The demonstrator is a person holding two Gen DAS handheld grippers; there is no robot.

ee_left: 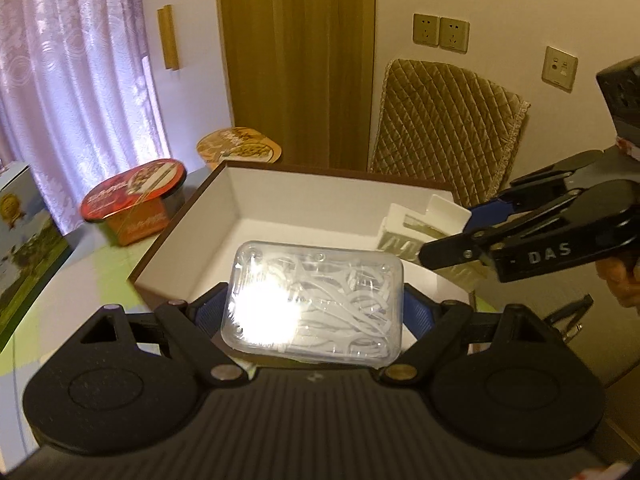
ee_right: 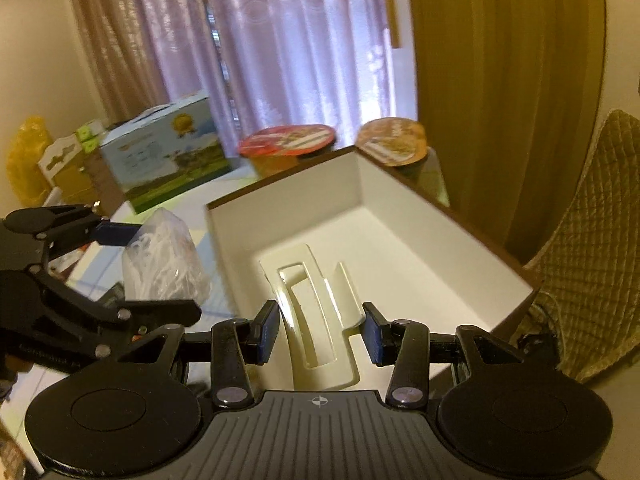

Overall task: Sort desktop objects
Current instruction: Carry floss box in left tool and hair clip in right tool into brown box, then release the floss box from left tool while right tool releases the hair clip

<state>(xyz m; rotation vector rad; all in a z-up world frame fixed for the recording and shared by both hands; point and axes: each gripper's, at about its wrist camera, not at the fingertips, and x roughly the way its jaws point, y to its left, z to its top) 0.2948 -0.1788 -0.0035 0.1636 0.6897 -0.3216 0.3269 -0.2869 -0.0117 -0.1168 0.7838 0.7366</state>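
Because both pieces are bound for the same open box (ee_left: 188, 216), each gripper hangs over its near edge. Closed on the clear floss-pick case (ee_left: 316, 300), the left gripper (ee_left: 316, 312) keeps it level above the rim, ready to lower. At the box's right side the right gripper (ee_right: 320, 334) brackets a white plastic holder (ee_right: 316, 312), but its pads (ee_right: 267, 332) look slightly clear of it, so I cannot tell whether it grips. Two noodle cups (ee_left: 136, 196) sit beyond, untouched.
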